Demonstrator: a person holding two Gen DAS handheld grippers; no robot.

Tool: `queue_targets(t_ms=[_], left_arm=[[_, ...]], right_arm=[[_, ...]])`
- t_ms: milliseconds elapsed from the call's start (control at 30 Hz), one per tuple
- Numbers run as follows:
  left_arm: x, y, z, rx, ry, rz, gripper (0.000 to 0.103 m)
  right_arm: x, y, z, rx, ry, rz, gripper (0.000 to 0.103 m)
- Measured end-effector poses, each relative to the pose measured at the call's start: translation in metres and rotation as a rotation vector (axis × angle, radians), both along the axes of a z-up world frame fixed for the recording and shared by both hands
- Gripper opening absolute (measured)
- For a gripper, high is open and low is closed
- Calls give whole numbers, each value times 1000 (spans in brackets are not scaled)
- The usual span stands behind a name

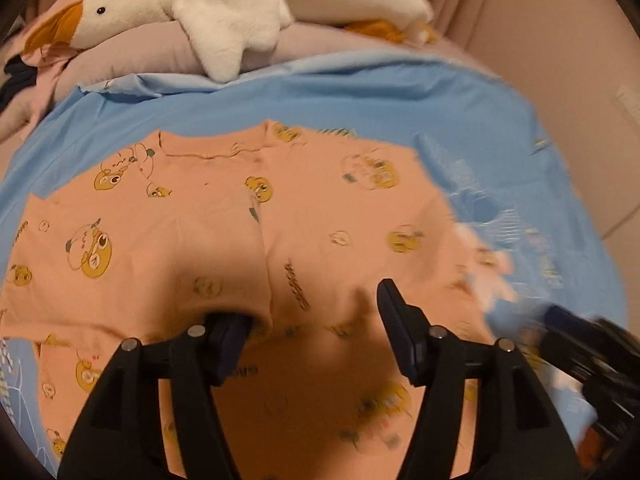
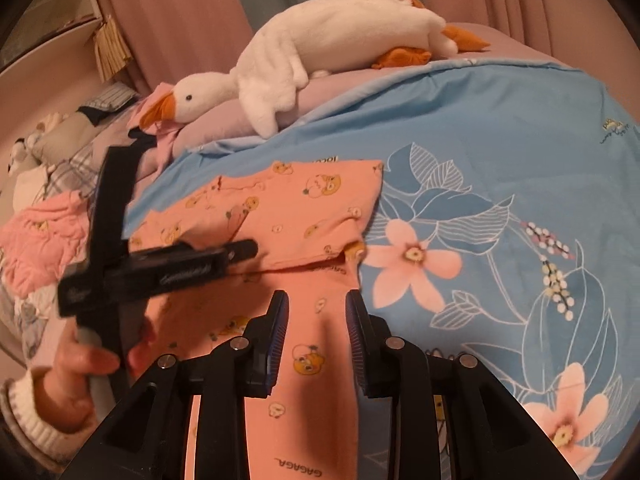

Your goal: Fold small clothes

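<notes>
The likeliest slip, as I judge it, is the thin cotton dragging: the folded upper panel of the peach-orange cotton baby garment printed with yellow cartoon ducks [image 2: 288, 216] sits loose on the layer below, so any sideways pull could slide it askew and undo the crease, and a pinch taken too deep might catch the blue floral bedsheet [image 2: 500, 152] as well. The garment lies flat on that sheet on the bed, well short of the white plush goose with an orange beak [image 2: 320, 52]. The left gripper [image 1: 312, 320] has its jaws spread wide over the fabric, its left finger tucked under a folded edge and nothing pinched. The right gripper [image 2: 316, 320] has its jaws apart, straddling a narrow strip, seemingly a leg or sleeve, which runs between them ungripped.
</notes>
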State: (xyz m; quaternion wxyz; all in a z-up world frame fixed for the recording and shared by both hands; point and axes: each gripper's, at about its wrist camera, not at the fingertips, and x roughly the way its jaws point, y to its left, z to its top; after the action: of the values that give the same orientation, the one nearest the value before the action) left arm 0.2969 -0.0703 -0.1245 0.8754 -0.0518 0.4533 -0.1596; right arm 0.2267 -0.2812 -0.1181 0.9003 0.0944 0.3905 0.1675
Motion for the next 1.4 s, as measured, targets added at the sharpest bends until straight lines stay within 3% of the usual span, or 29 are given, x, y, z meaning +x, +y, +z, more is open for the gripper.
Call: queue_targets(t_ms=[100, 267, 333, 500, 667, 900, 967, 1000, 1067, 1200, 1267, 1300, 1333, 1400], left_arm=[[-21, 40, 21, -95, -58, 20, 75], [-54, 109, 39, -37, -120, 153, 76], [-66, 138, 35, -20, -113, 231, 76], [-80, 186, 16, -86, -46, 349, 76], [-89, 203, 6, -123, -15, 381, 76], [-89, 204, 0, -132, -5, 357, 76], [-88, 202, -1, -130, -3, 348, 76], [-87, 200, -2, -127, -1, 345, 76], [-84, 198, -5, -133, 9, 341, 76], [-83, 193, -6, -129, 12, 332, 76], [-82, 192, -7, -126, 12, 331, 76], [-81, 191, -8, -125, 15, 333, 76], [-81, 191, -8, -127, 20, 336, 76], [-81, 190, -8, -134, 24, 336, 76]], right_arm=[[6, 7, -1, 26, 6, 15, 29], [18, 45, -2, 11, -24, 115, 29], [19, 63, 1, -12, -50, 168, 29], [27, 127, 8, -148, -154, 331, 29], [39, 179, 2, -272, -179, 504, 29], [68, 212, -34, -454, -123, 499, 29], [71, 202, -34, -394, -115, 475, 9], [73, 190, -30, -316, -101, 448, 1], [75, 173, -25, -241, -98, 388, 1], [81, 114, -16, 2, -55, 250, 1], [79, 100, -15, 65, -25, 270, 1], [74, 104, -13, 51, -17, 299, 6], [69, 114, -11, 7, -22, 334, 19], [58, 137, -9, -102, -68, 392, 23]])
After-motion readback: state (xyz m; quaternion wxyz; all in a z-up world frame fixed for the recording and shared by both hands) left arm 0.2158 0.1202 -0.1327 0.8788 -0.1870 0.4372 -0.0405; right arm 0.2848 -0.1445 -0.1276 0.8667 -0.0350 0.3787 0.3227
